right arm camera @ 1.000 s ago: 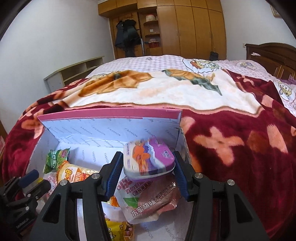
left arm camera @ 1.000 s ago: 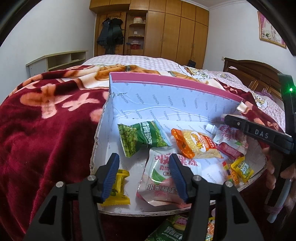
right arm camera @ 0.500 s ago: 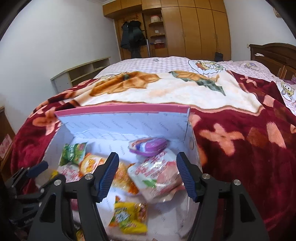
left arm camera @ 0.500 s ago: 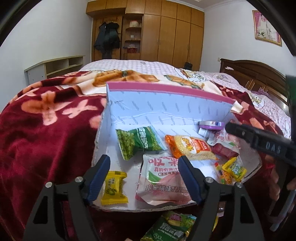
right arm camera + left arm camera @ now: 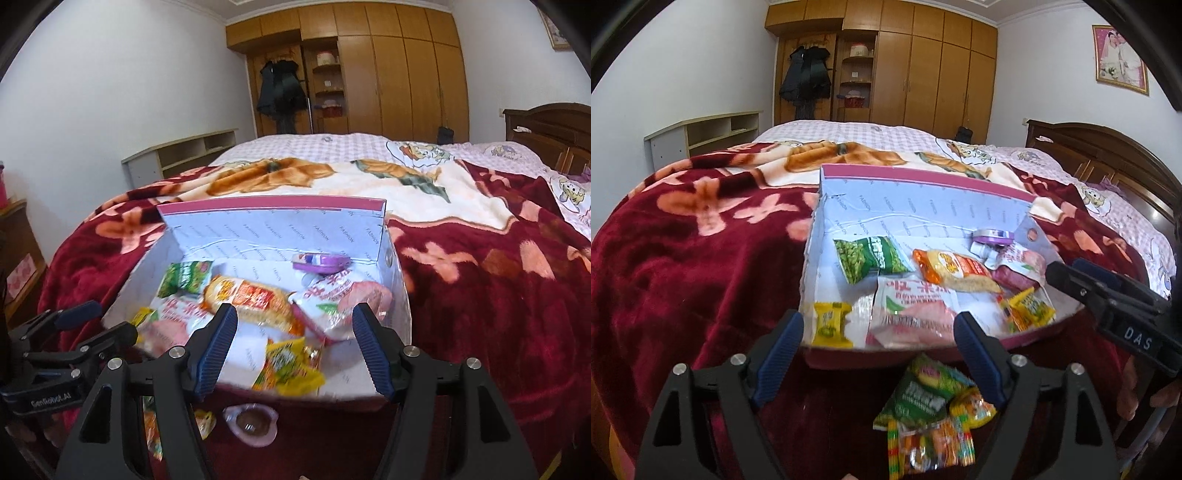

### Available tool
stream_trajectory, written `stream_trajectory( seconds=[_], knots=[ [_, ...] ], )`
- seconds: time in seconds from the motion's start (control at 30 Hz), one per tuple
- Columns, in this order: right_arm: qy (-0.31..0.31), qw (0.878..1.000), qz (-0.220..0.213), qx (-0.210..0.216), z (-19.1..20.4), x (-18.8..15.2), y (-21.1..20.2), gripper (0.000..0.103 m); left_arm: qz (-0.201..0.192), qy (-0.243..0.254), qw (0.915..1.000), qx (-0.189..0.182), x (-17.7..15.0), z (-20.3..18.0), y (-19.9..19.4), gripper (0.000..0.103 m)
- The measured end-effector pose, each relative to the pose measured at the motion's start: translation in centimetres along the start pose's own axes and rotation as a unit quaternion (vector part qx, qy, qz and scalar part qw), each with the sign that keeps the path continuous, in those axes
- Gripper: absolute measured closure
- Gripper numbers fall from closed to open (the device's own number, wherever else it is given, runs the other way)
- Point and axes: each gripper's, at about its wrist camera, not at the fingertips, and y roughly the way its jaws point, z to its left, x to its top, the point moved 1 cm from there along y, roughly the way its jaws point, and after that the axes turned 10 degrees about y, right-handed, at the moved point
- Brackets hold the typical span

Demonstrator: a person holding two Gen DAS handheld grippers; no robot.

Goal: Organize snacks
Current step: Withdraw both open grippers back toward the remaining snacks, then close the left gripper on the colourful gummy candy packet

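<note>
Both my left gripper (image 5: 879,336), jaws opening, and right gripper (image 5: 293,349), jaws apart, hold nothing, since sorted snacks lie in the box (image 5: 923,199) while loose packets (image 5: 931,402) wait on the blanket (image 5: 701,258) for collection

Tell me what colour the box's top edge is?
Pink; the box edge shows best in the right wrist view.

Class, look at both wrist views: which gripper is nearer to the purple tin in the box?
Right. The right gripper sits at the box's near right side, below the purple tin; the left gripper hangs back at the near left edge, opening, empty.
</note>
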Motion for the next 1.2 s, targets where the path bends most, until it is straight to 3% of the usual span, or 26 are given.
stream_trajectory(
  seconds=[0.3, 0.7, 1.2],
  knots=[
    [0.026, 1.0, 0.011, 0.01, -0.1, -3.0, -2.6, 0.037, 0.014, -0.017, 0.9994, -0.027, -1.9, 0.0, -1.7, 0.016],
    [0.015, 0.999, 0.035, -0.014, 0.0, -7.1, -4.4, 0.037, 0.069, 0.02, 0.9966, -0.04, -5.7, -3.2, -0.4, 0.016],
    [0.037, 0.997, 0.072, -0.016, -1.3, -9.5, -3.4, 0.037, 0.085, 0.041, 0.9955, -0.011, -7.3, -4.5, 2.1, 0.016]
  ],
)
